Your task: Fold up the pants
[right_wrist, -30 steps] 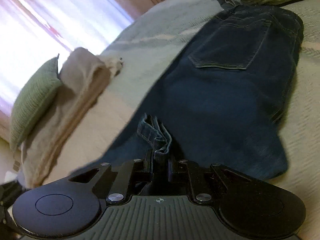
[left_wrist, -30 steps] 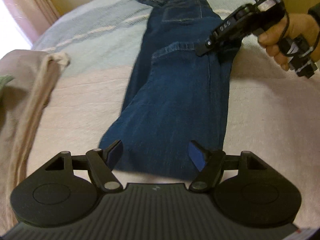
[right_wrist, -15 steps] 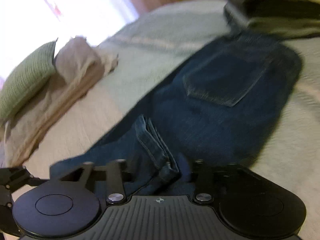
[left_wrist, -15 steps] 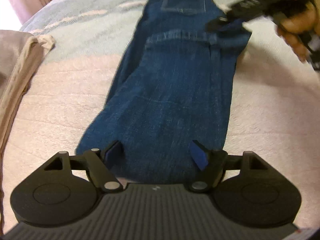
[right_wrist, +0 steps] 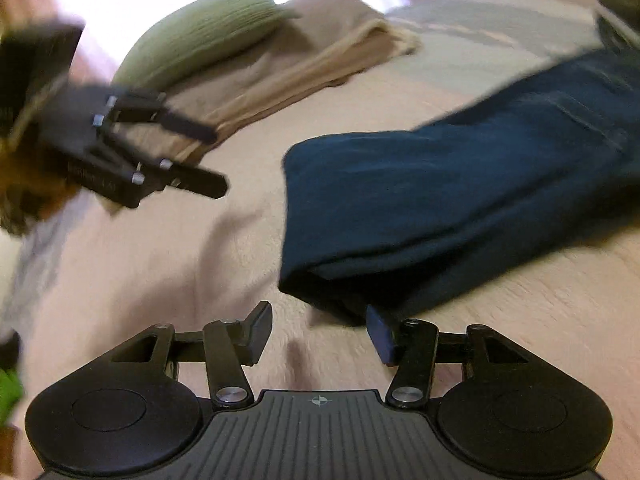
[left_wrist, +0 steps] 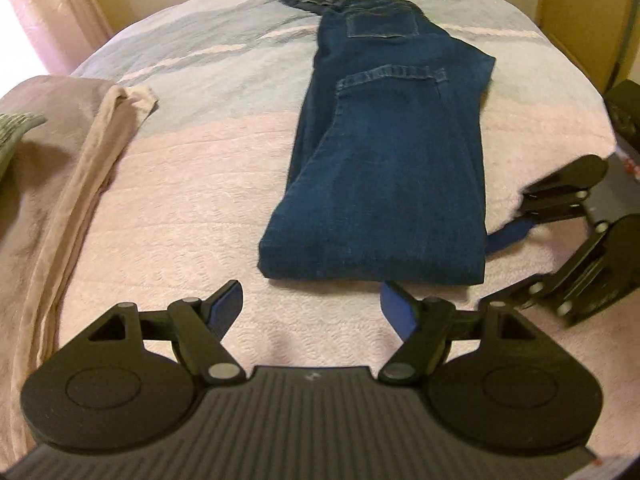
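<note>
While the dark denim jeans (left_wrist: 384,184) lie as a long folded slab on the quilted bed (left_wrist: 200,200), the left gripper (left_wrist: 310,308) hangs at six o'clock, fingers wide and empty. At three o'clock the right gripper (right_wrist: 320,328) is opening, nothing between its fingers

Both wrist views look steeply down at the bed (left_wrist: 168,208) from close (sharing the jeans (left_wrist: 392,184)).
</note>
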The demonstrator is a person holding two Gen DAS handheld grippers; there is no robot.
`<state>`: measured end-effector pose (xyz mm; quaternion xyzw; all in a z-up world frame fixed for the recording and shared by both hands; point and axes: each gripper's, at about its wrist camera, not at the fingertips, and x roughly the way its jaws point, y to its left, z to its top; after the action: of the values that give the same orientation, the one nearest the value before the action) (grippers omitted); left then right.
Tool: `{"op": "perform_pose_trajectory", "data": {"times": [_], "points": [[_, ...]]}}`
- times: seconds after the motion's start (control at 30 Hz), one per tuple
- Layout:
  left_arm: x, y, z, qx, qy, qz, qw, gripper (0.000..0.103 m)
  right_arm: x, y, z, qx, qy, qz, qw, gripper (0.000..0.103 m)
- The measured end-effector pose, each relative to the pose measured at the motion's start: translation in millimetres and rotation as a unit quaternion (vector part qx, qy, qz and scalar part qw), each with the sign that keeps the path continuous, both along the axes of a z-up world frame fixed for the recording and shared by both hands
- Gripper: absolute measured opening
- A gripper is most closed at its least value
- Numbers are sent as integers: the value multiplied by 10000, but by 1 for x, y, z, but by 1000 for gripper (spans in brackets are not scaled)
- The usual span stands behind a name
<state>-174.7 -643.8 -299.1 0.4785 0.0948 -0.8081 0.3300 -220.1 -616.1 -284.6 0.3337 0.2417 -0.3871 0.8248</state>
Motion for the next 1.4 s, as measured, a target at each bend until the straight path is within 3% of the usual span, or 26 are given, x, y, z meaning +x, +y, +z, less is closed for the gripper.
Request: {"op": "perform_pose_trajectory", "data": {"times": [0.1,0.2,0.4,0.43,0.47,0.5,0.53,0.6,0.7,0.77,0.83,0.9,0.93,0.97,1.07,1.13,1.2,1.27,1.33,1.4], "points": [[-5,-4,-10,79,95,-200,9997,72,14,-6,-5,-412,323,56,9986,53],[-13,-10,-18,158,104,-471,9987,72,13,-3,-6,-495,225,-62,9985,55],[-25,-27,-24,52,-28,-804,9967,72,14,-13,-10,50,-287,1,9996,53],[-26,-31,-26,55,-40,-828,9965,72,13,-8,-10,137,-300,50,9994,50],[-28,-34,-28,41,-84,-856,9963,72,11,-3,-7,196,-324,147,9992,29],[-30,-36,-30,24,-116,-899,9959,72,8,-2,-9,404,-445,278,9978,18],[-32,-38,-32,27,-146,-977,9951,74,6,-2,-11,674,-579,336,9955,15],[-32,-39,-32,11,-209,-1118,9935,74,-1,3,-7,649,-586,147,9961,15],[-32,-40,-32,-61,-301,-1244,9918,74,-16,5,1,562,-788,-454,9943,30],[-34,-43,-38,-50,-404,-1265,9911,74,-15,2,3,448,-961,-521,9930,52],[-35,-47,-43,-8,-426,-1220,9916,76,-12,-6,-2,492,-1094,-662,9906,55],[-38,-47,-47,-40,-483,-1255,9909,76,-17,-22,-14,845,-1450,-1083,9798,55],[-37,-45,-47,-80,-514,-1293,9902,76,-23,-29,-20,1079,-1692,-1321,9707,51],[-37,-42,-46,-123,-541,-1337,9895,76,-30,-33,-24,1250,-1863,-1541,9622,31],[-30,-28,-38,-408,-667,-1608,9839,70,-47,-40,-19,1491,-2150,-1621,9515,7],[-25,-10,-31,-767,-801,-2053,9724,71,-57,-46,-8,1458,-2134,-1666,9515,0],[-24,8,-30,-1136,-943,-2512,9566,71,-73,-52,-2,1694,-2342,-1903,9382,0],[-29,20,-38,-1412,-1107,-2998,9370,71,-77,-59,-2,1962,-2383,-1876,9325,0],[-38,29,-54,-1804,-1383,-3567,9061,71,-80,-64,-3,2080,-2415,-1852,9296,0],[-43,36,-73,-2347,-1650,-4086,8665,71,-83,-70,-4,2195,-2465,-1856,9255,0]]}}
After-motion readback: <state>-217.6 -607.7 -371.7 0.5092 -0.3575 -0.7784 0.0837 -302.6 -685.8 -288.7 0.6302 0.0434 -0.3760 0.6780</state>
